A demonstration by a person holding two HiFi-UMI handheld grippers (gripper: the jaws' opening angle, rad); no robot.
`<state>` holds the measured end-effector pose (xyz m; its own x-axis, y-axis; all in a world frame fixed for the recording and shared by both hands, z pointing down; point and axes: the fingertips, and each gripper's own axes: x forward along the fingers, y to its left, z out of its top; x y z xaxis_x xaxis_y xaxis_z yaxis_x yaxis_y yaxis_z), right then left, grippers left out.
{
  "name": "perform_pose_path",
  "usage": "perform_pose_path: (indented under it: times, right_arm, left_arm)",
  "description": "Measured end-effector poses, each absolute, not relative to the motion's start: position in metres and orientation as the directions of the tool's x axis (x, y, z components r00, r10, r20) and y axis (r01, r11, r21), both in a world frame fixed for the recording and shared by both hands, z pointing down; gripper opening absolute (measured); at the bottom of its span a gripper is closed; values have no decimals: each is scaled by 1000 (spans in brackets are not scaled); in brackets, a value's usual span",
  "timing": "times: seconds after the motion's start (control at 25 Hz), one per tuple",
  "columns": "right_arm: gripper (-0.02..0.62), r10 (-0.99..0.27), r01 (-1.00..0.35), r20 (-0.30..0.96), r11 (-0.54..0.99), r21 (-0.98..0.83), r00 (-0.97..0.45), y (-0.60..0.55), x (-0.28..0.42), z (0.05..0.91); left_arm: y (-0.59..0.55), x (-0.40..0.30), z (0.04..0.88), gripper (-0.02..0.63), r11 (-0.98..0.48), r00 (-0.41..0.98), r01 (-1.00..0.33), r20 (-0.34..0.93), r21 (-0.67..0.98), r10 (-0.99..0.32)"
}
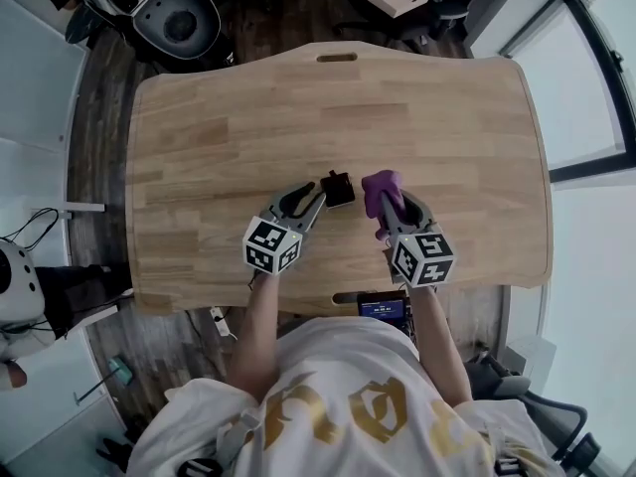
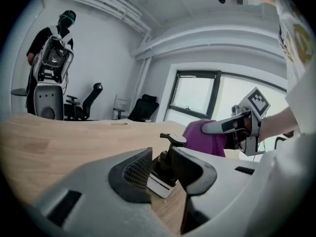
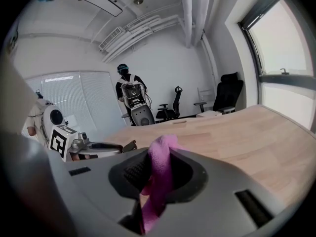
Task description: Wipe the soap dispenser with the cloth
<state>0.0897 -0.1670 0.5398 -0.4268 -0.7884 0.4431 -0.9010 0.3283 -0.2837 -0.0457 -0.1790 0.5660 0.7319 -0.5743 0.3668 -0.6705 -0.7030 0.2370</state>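
**Item under inspection:** a small black soap dispenser (image 1: 338, 189) with a pump head and a white band at its base. It stands upright on the pale wooden bench (image 1: 248, 117), about mid-bench on the person's side.

**Left tongs (image 1: 310, 203):** narrowly parted. The tips lie just beside the soap dispenser, on its near-left side. In the left gripper view its body shows in the gap between the pads, but I see no pad pressing on it. Judged not yet gripped.

**Right tongs (image 1: 391, 207):** clamped on a purple woven cloth (image 1: 381, 189), bunched between the pads with a tail hanging below. The cloth is just to the right of the soap dispenser and apart from it, so there is no wiping contact.

**Handling, as a judgement:**
- The soap dispenser looks rigid, light and narrow-footed, so a sideways rub could tip or slide it.
- Hold should be taken low on the squarish body, across its flat sides.
- The pump head is a poor place to grip, as it is likely to give or dispense.
- The smooth casing may be slippery.
- The cloth is soft and limp, so only the bunched part near the pads will carry pressure.
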Motion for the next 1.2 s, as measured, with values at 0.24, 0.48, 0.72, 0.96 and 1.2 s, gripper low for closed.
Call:
perform_pose_path:
  times: [0.24, 0.48, 0.72, 0.96, 1.2]
  right_arm:
    - [57, -763, -895, 472, 335, -295, -441, -178, 88, 555]
    - [57, -751, -894, 491, 326, -306, -442, -186, 87, 565]
    - [57, -743, -894, 503, 322, -311, -442, -188, 88, 574]
    - [58, -726, -892, 520, 346, -289, -450, -183, 83, 578]
    - [58, -724, -899, 532, 348, -267, -439, -182, 82, 581]
  left_arm:
    - [-175, -41, 595, 212, -770, 784, -589, 406, 246, -470]
    - [-172, -35, 623, 278, -830, 814, -504, 454, 241, -362]
    - [-168, -29, 646, 316, -894, 801, -424, 520, 142, -297]
    - [-169, -22, 658, 319, -934, 800, -346, 548, 91, -243]
    - [-173, -14, 667, 324, -959, 792, -285, 567, 13, -227]
